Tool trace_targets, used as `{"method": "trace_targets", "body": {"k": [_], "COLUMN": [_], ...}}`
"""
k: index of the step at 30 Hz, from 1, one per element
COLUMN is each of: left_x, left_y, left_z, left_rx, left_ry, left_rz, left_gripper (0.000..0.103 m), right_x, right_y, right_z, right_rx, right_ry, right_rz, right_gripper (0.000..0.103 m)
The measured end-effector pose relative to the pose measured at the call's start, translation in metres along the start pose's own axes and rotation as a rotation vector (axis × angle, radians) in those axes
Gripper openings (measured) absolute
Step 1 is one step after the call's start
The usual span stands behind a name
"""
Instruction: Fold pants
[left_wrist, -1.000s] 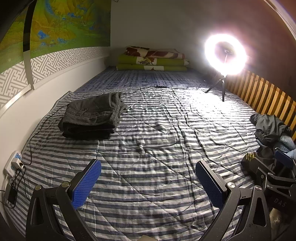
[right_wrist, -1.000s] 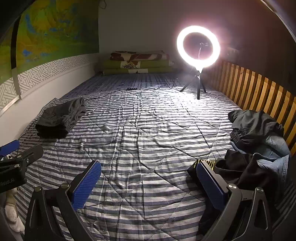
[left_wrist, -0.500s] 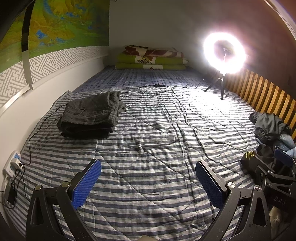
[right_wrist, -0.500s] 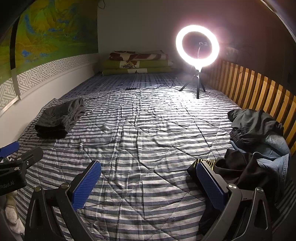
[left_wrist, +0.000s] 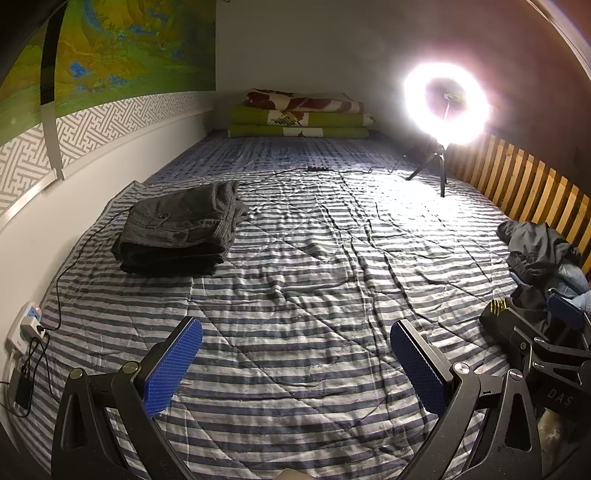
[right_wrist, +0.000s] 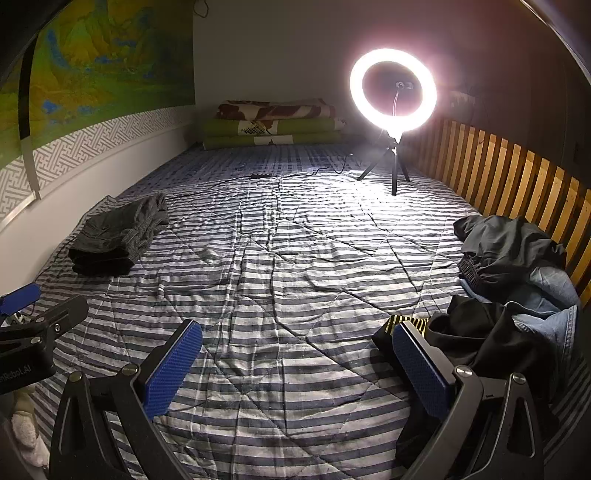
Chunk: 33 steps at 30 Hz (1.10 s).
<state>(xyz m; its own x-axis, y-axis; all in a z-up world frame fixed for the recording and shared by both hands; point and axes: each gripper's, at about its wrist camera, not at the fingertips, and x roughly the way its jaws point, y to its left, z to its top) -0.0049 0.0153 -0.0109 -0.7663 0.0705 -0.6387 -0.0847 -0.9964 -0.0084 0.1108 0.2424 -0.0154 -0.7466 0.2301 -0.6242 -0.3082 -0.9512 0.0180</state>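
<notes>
Right wrist view shows the right claw (right_wrist: 297, 363) spread wide and empty over the striped bed (right_wrist: 295, 266), its blue pads well apart; the heap of unfolded clothes (right_wrist: 513, 295) sits at the right edge of the frame against the wooden slats (right_wrist: 517, 177), and the nearest piece, black pants (right_wrist: 476, 336) with a yellow-striped band, lies just beside and partly behind the right-hand pad; the heap runs from lower right up toward middle right, along the slats; left wrist view has the left claw (left_wrist: 295, 360) likewise wide and holding nothing, with the same heap far off at its right edge and the right claw between them; a dark folded pair (left_wrist: 181, 230) rests at upper left of that frame, near the wall, and looks finished; so the coming pick seems to belong to the right claw, which is much the nearer, and would call for a short swing to the right, the left claw joining once cloth is dragged to the bare middle of the bed; a ring light (right_wrist: 393, 92) glares at the upper right
</notes>
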Motion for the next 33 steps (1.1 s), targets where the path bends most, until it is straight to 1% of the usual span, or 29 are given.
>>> {"method": "trace_targets", "body": {"k": [33], "left_x": [-0.0018], "left_y": [-0.0035], "left_z": [-0.0009], "left_rx": [0.016], "left_ry": [-0.001], "left_rz": [-0.005], "left_gripper": [0.103], "right_x": [0.0009], "right_y": [0.0006], "right_z": [-0.0006], "right_rx": [0.004], "right_ry": [0.002], "right_rz": [-0.002], "right_gripper": [0.101]}}
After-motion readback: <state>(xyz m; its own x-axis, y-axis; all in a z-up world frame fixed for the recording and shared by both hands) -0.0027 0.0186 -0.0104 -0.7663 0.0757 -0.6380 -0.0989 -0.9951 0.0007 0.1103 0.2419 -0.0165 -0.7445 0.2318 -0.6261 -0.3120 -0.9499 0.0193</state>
